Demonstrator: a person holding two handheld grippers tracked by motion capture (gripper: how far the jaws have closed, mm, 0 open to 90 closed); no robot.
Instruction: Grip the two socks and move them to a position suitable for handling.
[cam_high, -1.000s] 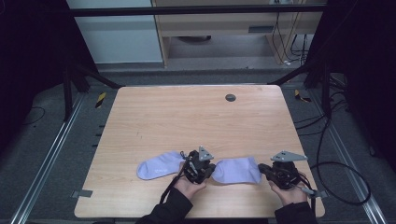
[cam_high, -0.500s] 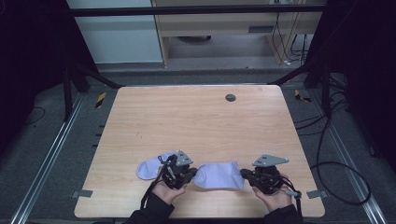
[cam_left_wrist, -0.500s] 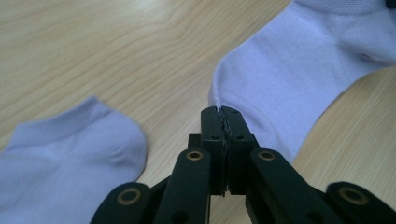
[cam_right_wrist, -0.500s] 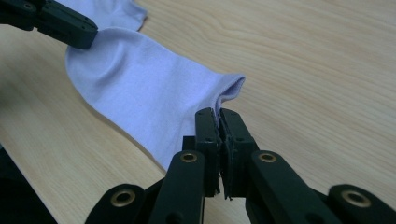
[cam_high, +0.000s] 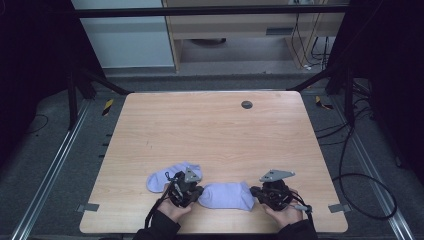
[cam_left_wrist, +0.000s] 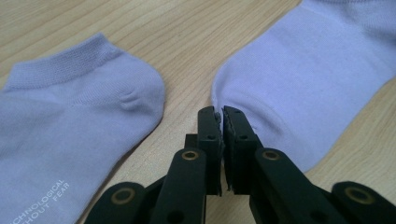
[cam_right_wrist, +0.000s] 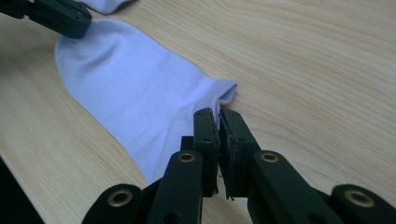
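Two tongs pinch one sock (cam_high: 227, 195) (ends), flat on table (cam_high: 210, 130).

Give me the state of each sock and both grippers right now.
Right sock: flat on the table, pinched at both ends.
Left sock: flat on the table, loose, untouched.
Left gripper: fingers shut on the right sock's edge.
Right gripper: fingers shut on the right sock's other end.
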